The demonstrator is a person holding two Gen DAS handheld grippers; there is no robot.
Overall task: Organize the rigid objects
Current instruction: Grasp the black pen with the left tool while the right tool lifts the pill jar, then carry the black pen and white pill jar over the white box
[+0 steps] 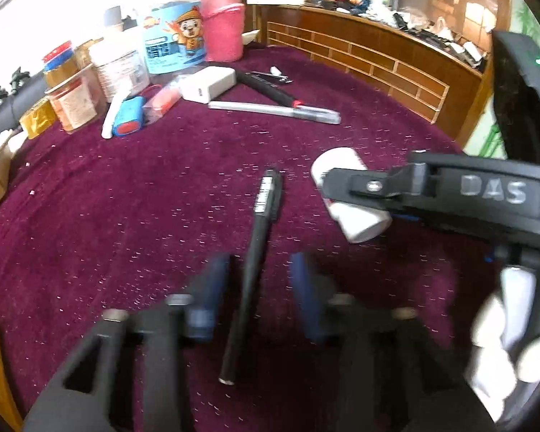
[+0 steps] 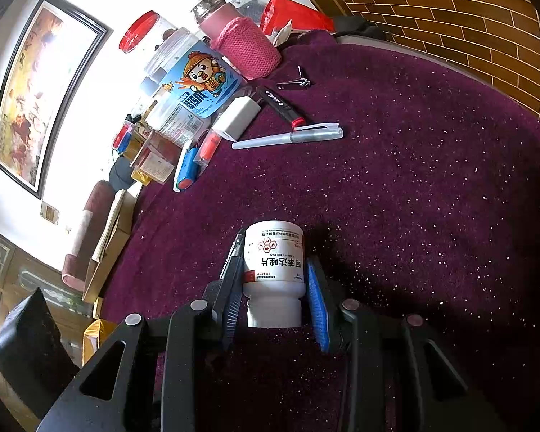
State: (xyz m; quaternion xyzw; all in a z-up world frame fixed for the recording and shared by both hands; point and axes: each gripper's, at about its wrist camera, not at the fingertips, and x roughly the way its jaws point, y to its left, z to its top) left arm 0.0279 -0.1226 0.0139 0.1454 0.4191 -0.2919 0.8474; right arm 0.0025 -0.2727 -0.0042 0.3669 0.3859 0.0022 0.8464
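Purple cloth: we see it covering the worktop [image 2: 414, 180].
Left hand-held gripper [image 1: 259, 270]: fingers apart, straddling a black pen [image 1: 252, 270] lying on the cloth.
Right hand-held gripper [image 2: 273, 288]: we see its pads against both sides of a white pill bottle [image 2: 273, 270], cap toward the camera.
Back row: clear pen [image 2: 288, 138], white charger [image 2: 237, 118], cartoon jar [image 2: 194, 86], pink bottle [image 2: 241, 43].

Both the left gripper [image 1: 259, 266] and the right gripper [image 2: 275, 280] have matte black angular linkages with round silver pivot screws and ribbed blue finger pads [image 2: 317, 302], the right one embossed "DAS" and gripped by a white-gloved hand [image 1: 504, 327].
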